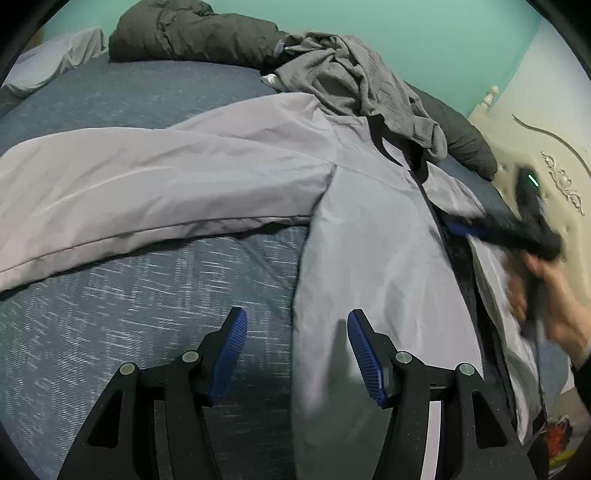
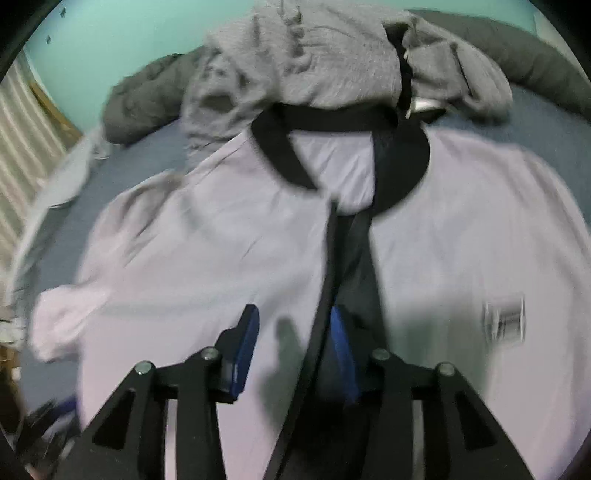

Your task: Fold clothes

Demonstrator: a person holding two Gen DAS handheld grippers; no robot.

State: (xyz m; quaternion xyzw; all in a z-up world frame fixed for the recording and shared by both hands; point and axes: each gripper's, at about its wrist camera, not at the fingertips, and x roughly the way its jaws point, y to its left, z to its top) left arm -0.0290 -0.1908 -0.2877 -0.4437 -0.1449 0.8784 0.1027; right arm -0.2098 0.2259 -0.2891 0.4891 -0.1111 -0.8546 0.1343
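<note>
Blue speckled bedding (image 1: 110, 280) is being used as the work surface, with a teal wall (image 1: 406, 37) rising behind it. A pale lilac jacket (image 1: 369, 229) is being laid out front-up across the bed, one sleeve (image 1: 129, 192) stretched off to the side and its black collar (image 2: 280, 147) lying open toward a crumpled grey sweater (image 1: 351, 81). A dark quilt (image 1: 192, 33) is bunched at the far edge. The left gripper (image 1: 297, 325) is being held with its jaws wide apart and empty, poised over the jacket's side edge where cloth meets bedding. The right gripper (image 2: 291, 317) is being held partly open over the jacket's dark front edge (image 2: 325, 288), which runs between its blue pads without being visibly pinched; motion blur is hiding finer detail. A hand (image 1: 554, 295) is seen wrapped around that gripper's handle
</note>
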